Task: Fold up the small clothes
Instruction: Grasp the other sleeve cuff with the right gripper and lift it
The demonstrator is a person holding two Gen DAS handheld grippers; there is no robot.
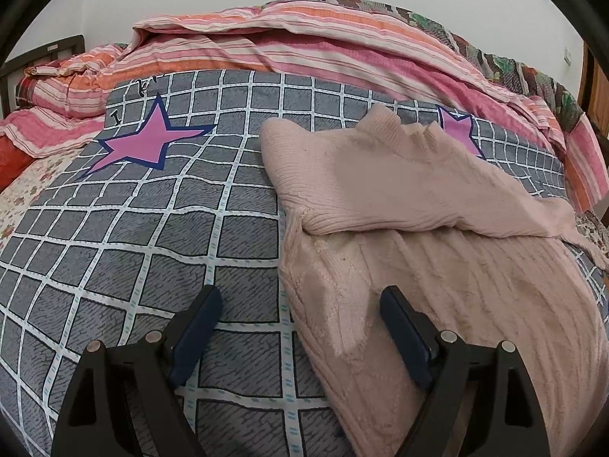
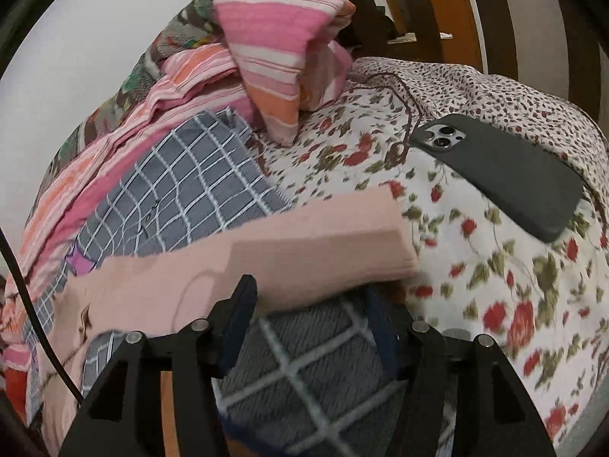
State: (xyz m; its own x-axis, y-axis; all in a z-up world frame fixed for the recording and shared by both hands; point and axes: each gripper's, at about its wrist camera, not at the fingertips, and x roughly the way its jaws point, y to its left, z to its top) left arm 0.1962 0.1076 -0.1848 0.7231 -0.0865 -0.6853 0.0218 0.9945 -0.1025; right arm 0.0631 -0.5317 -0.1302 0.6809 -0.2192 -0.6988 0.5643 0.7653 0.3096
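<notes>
A pale pink knit sweater [image 1: 418,251] lies on a grey checked blanket [image 1: 152,228] with pink stars. One sleeve is folded across its upper body. My left gripper [image 1: 300,301] is open and empty; its left finger hovers over the blanket and its right finger over the sweater's left edge. In the right wrist view a pink sleeve [image 2: 304,243] stretches across just beyond my right gripper [image 2: 308,297], which is open with the checked blanket showing between its fingers. The sleeve's cuff end lies over the floral sheet.
A pink and orange striped quilt [image 1: 304,42] is bunched along the back of the bed. A dark phone [image 2: 502,175] lies on the floral sheet [image 2: 475,266] to the right. A wooden bed frame [image 2: 430,7] stands behind.
</notes>
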